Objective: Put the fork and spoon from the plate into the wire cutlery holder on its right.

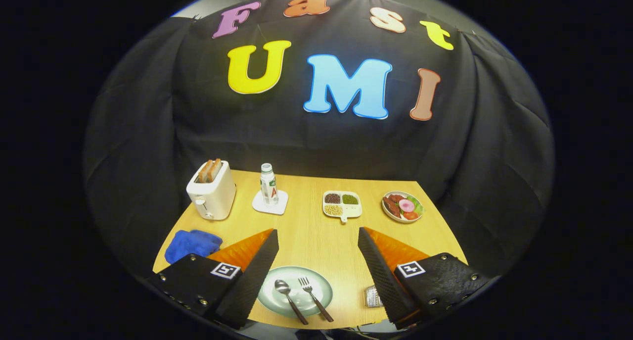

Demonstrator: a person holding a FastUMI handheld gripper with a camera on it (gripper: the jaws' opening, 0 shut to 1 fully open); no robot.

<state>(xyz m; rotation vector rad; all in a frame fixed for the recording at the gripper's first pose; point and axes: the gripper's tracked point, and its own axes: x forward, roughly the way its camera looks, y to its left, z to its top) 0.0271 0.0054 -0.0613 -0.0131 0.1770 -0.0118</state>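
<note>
A pale green plate (316, 281) lies on the wooden table near its front edge, low between my two fingers. On it rest a spoon (288, 294) at the left and a fork (314, 297) at the right, handles pointing toward me. To the plate's right, a bit of the wire cutlery holder (372, 296) peeks out from behind my right finger. My gripper (317, 233) hovers above the table, open wide, with nothing between its fingers.
A white toaster (211, 190) with bread stands at the back left, with a blue cloth (192, 244) in front of it. A small bottle (268, 183) sits on a white coaster. A divided tray of beans (341, 204) and a plate of food (402, 206) sit at the back right.
</note>
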